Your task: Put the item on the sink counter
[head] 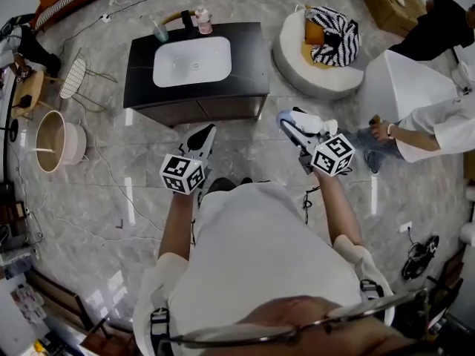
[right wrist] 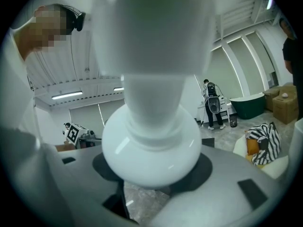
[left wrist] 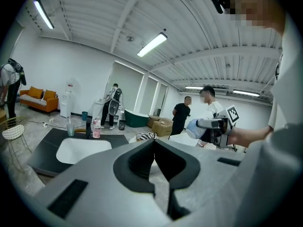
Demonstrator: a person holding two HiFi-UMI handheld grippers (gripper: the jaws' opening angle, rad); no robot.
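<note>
Marble floor (head: 245, 158) separates you from the sink counter (head: 252, 58), so your right gripper (head: 288, 122) pinches the white bottle (right wrist: 151, 148) for carrying, left gripper (head: 205, 133) pressed together, empty

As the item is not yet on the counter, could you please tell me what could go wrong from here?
The right tool grips the glossy, rounded white bottle by its bulge, so it might slip. The sink counter offers only narrow bare strips around the basin; the bottle could tip in.
</note>
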